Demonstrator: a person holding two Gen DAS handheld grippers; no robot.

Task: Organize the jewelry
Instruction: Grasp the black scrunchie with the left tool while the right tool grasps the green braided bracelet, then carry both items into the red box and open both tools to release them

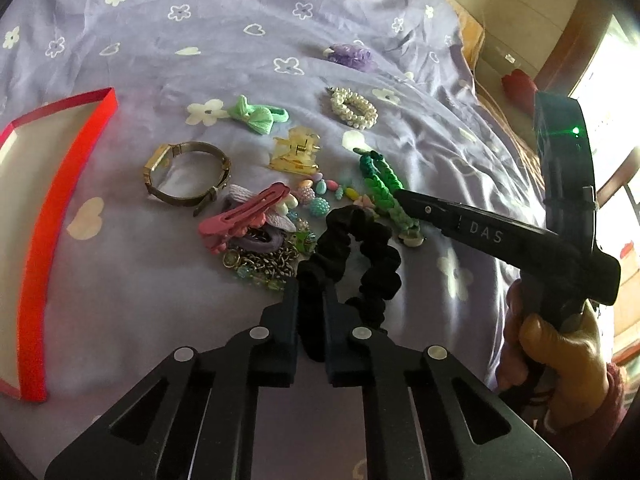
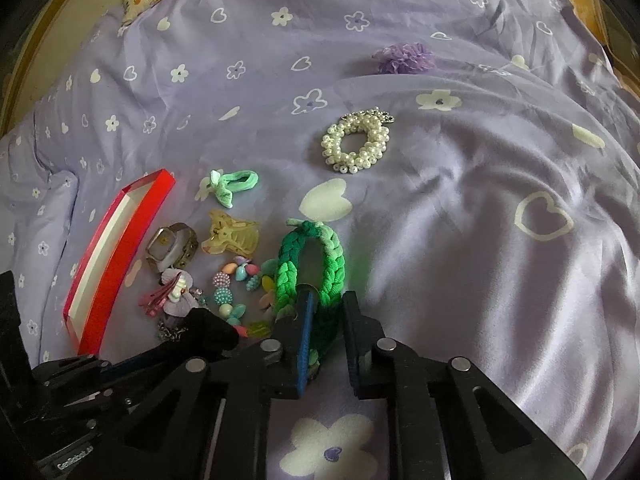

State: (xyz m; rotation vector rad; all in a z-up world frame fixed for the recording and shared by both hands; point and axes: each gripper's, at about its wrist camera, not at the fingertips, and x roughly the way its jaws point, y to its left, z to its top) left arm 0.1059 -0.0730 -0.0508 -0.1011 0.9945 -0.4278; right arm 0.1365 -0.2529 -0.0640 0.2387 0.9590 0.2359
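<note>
Both grippers are clenched at once, each on a soft hair tie from the loose pile on the purple flowered bedsheet (image 2: 460, 208). The left gripper (image 1: 313, 316) pinches one side of the black scrunchie (image 1: 360, 256), so the rest of the loop stands free beyond its fingers, probably so it can be lifted without dragging the tangled chain (image 1: 266, 262) and the pink hair clip (image 1: 244, 216) just beside it. The right gripper (image 2: 326, 320) is closed on the near end of the green braided hair tie (image 2: 310, 264); its blue-padded finger sits inside the loop and the other outside, gripping one strand. Nearby lie the pastel bead bracelet (image 2: 236, 280), the yellow claw clip (image 1: 295, 155), the watch (image 1: 188, 176), the mint bow tie (image 1: 260, 116) and, farther off, the pearl bracelet (image 2: 356, 142) and a purple scrunchie (image 2: 404, 58). The red box lid (image 1: 60, 200) sits open and empty at the left, well apart from both held pieces; it looks like the intended destination, so carrying them across remains ahead.
</note>
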